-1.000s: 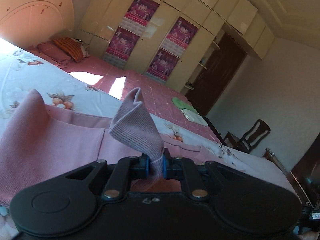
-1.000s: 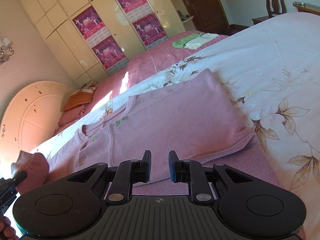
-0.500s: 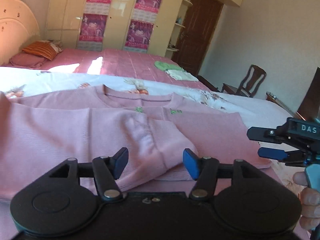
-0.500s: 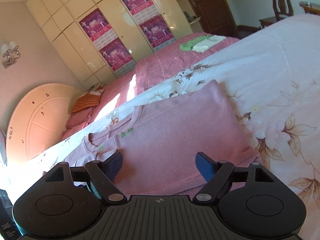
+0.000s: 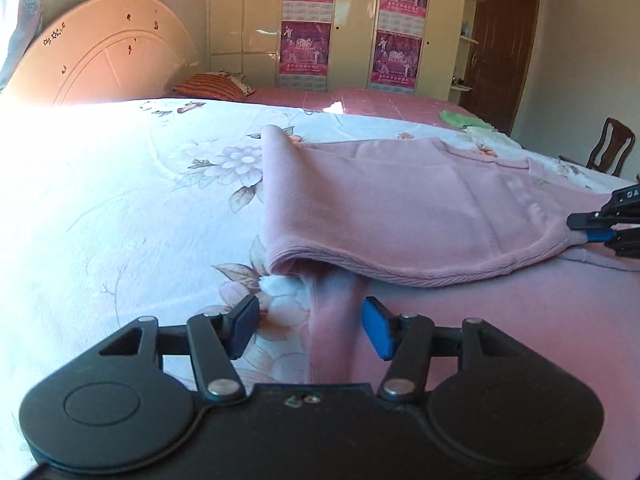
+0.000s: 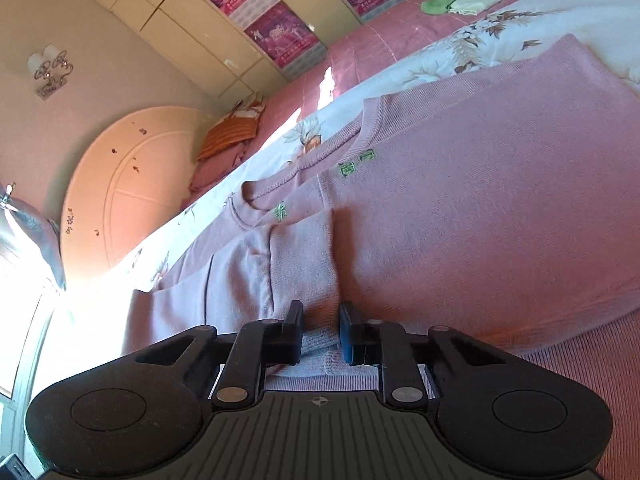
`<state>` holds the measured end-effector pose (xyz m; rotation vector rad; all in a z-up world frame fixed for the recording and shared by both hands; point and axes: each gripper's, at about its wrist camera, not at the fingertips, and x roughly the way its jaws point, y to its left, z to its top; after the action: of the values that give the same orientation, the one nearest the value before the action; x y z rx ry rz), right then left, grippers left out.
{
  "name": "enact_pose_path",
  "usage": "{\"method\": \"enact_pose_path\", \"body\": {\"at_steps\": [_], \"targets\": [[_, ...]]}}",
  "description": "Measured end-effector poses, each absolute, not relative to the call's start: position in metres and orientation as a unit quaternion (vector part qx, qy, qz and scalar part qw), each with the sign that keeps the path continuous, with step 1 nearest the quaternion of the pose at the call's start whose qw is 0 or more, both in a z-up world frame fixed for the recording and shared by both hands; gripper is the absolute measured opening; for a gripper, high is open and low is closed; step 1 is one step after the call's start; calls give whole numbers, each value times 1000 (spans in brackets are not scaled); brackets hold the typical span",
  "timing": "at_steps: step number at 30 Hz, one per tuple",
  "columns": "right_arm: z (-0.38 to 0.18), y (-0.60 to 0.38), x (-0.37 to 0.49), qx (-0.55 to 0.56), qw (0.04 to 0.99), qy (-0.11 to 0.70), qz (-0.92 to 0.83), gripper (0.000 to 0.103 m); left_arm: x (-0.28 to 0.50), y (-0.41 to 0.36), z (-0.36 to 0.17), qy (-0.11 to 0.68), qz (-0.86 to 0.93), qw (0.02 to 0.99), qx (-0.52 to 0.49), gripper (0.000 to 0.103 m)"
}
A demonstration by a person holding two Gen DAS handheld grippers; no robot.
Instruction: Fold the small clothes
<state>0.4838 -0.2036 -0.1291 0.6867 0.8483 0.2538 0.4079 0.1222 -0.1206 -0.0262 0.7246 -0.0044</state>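
The pink sweater point(image 5: 400, 208) is lying mid-frame on the floral bed point(image 5: 120, 200). Left tongs point(image 5: 308, 330) are closing, half-open, straddling its lower edge; right tongs point(image 6: 321, 332) have just closed, pinching its cuff point(image 6: 320, 344).

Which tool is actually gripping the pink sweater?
The right tool: it pinches the pink sweater hem. The left tool, just closing, straddles fabric without touching.
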Motion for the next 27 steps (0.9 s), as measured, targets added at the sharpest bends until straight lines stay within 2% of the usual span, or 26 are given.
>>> {"method": "enact_pose_path", "body": {"at_steps": [1, 5, 7, 9, 12, 16, 19, 20, 22, 24, 26, 27], "targets": [[-125, -202, 485, 311, 854, 400, 122, 5, 412, 124, -121, 356, 0, 935, -14, 51], [-100, -203, 477, 257, 886, 368, 113, 4, 420, 126, -119, 347, 1, 938, -18, 45], [-87, -211, 469, 242, 904, 339, 95, 4, 422, 129, -121, 350, -3, 936, -31, 35], [-82, -220, 461, 227, 917, 319, 73, 4, 422, 132, -124, 356, -7, 934, -31, 33], [-100, -228, 467, 214, 907, 357, 59, 4, 422, 130, -122, 356, -12, 934, -26, 31], [-118, -225, 465, 212, 901, 372, 63, 4, 420, 124, -114, 340, -28, 940, -11, 30], [-124, -227, 467, 215, 899, 378, 58, 4, 430, 118, -118, 366, -33, 930, 5, 30], [-125, -228, 469, 216, 897, 381, 57, 4, 431, 121, -115, 365, -42, 930, -8, 30], [-123, -231, 469, 219, 894, 385, 63, 4, 428, 130, -104, 347, -68, 934, -54, 37], [-117, -238, 466, 224, 897, 374, 71, 5, 424, 140, -94, 328, -76, 937, -88, 37], [-111, -244, 468, 228, 901, 363, 69, 14, 426, 145, -88, 311, -71, 943, -99, 38], [-111, -247, 472, 233, 902, 357, 71, 34, 429, 147, -88, 307, -71, 943, -105, 38]]}}
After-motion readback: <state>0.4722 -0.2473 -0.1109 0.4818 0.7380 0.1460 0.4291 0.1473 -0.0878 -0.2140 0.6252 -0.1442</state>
